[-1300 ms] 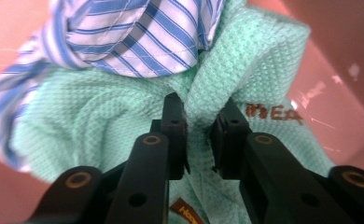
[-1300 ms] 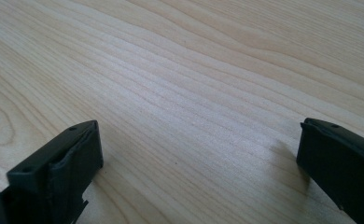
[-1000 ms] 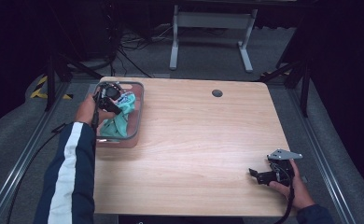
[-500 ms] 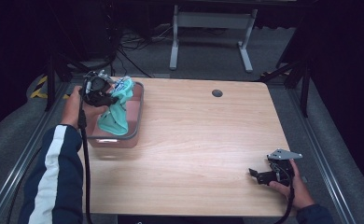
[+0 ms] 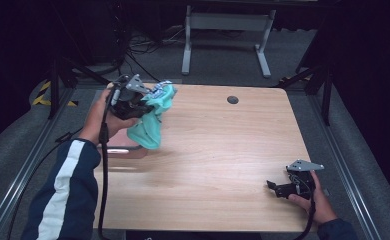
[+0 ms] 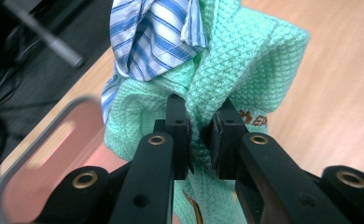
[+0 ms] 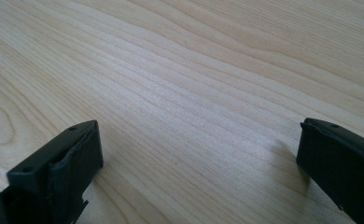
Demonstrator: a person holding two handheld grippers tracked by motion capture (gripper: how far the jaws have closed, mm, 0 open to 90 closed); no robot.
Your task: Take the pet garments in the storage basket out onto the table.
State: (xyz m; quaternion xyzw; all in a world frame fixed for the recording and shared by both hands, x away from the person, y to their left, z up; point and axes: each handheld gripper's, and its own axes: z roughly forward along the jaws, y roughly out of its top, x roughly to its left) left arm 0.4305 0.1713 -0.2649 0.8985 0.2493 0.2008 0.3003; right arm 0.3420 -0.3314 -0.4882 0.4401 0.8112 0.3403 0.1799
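My left gripper (image 5: 142, 107) is held above the table's left side, shut on a mint-green knitted cloth (image 5: 150, 125) that hangs down from it. In the left gripper view both jaws pinch a fold of the green cloth (image 6: 245, 60), and a blue-and-white striped cloth (image 6: 157, 32) is bunched against its top. The striped cloth (image 5: 159, 89) peeks out beside the gripper in the high view. My right gripper (image 5: 279, 187) rests low at the table's front right, open. Bare wood lies between its black fingers (image 7: 63, 163).
A pink tray (image 5: 125, 150) with a grey rim sits at the table's left edge, partly behind the forearm; its rim (image 6: 35, 140) shows below the cloth. A dark round grommet (image 5: 232, 99) is set in the wooden tabletop (image 5: 218, 150) near the far edge. Cables trail on the floor beyond.
My left gripper has lifted the green cloth out of the tray and carried it up and to the right over the table. The right gripper has stayed put.
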